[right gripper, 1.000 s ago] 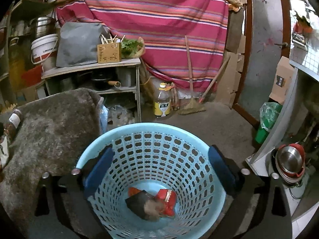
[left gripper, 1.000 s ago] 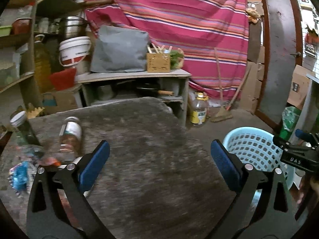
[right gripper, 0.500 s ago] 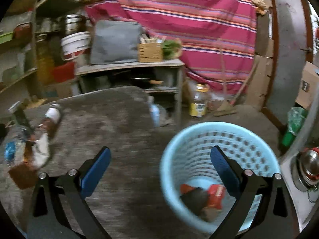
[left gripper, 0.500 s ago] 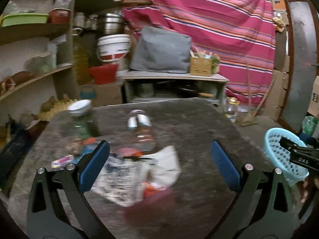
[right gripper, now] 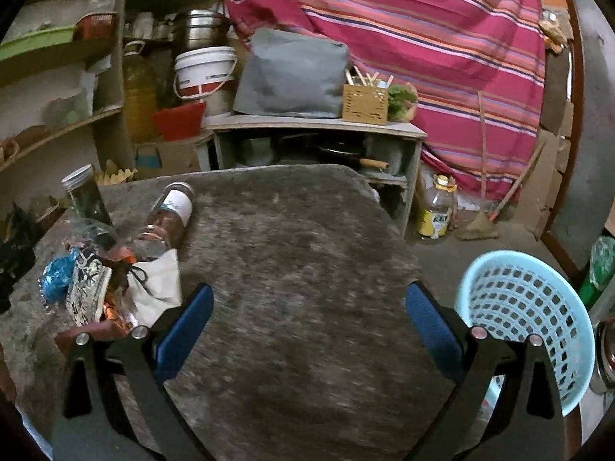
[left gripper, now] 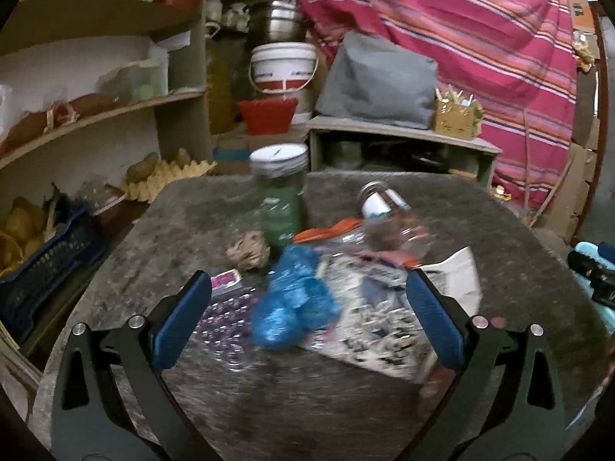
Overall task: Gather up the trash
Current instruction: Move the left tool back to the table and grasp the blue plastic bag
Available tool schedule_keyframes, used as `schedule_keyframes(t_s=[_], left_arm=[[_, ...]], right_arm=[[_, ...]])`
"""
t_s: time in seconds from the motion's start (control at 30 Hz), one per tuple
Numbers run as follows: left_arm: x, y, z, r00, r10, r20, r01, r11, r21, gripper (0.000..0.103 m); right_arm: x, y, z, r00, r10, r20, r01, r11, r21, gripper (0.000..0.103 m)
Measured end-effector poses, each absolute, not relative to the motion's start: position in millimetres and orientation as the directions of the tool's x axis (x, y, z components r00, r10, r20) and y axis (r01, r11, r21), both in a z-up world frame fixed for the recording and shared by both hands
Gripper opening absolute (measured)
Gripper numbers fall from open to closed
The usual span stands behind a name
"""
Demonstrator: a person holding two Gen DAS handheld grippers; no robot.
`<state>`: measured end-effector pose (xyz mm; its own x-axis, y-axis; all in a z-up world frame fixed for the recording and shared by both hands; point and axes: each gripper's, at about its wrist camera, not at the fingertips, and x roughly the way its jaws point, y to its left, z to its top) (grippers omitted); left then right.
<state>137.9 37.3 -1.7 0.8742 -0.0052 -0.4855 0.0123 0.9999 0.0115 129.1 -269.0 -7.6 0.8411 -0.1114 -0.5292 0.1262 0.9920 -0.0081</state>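
Note:
A pile of trash lies on the grey table (left gripper: 307,403): a crumpled blue wrapper (left gripper: 294,303), printed paper (left gripper: 380,315), a clear bottle on its side (left gripper: 392,219), an upright green jar (left gripper: 278,196) and a brown paper ball (left gripper: 248,251). My left gripper (left gripper: 307,322) is open and empty, with the blue wrapper between its fingers. My right gripper (right gripper: 307,330) is open and empty over the bare table (right gripper: 300,269). The pile (right gripper: 115,276) is to its left and the light blue basket (right gripper: 530,319) to its right.
Shelves with produce and containers (left gripper: 96,115) stand on the left. A low grey cabinet (right gripper: 315,142) with a grey bag and a wooden box is behind the table. A striped cloth (right gripper: 423,38) hangs at the back. An oil bottle (right gripper: 436,207) and a broom sit on the floor.
My left gripper has swung left from the bare table onto the trash pile. My right gripper has swung left from above the basket to over the table.

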Motion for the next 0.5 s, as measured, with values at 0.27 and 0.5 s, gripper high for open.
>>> schedule_keyframes(t_s=[0.27, 0.5], left_arm=[[165.5, 55.7, -31.8, 0.827, -0.024, -0.561, 0.009, 1.0, -0.03, 0.097], [184.3, 56.0, -46.6, 0.767, -0.097, -0.634, 0.054, 0.995, -0.088, 0.063]], right_arm=[[145.5, -241.6, -11.0, 0.841, -0.081, -0.534, 0.081, 0.996, -0.023, 0.098], [153.7, -231.8, -11.0, 0.842, -0.07, -0.535, 0.072, 0.997, -0.018, 0.098]])
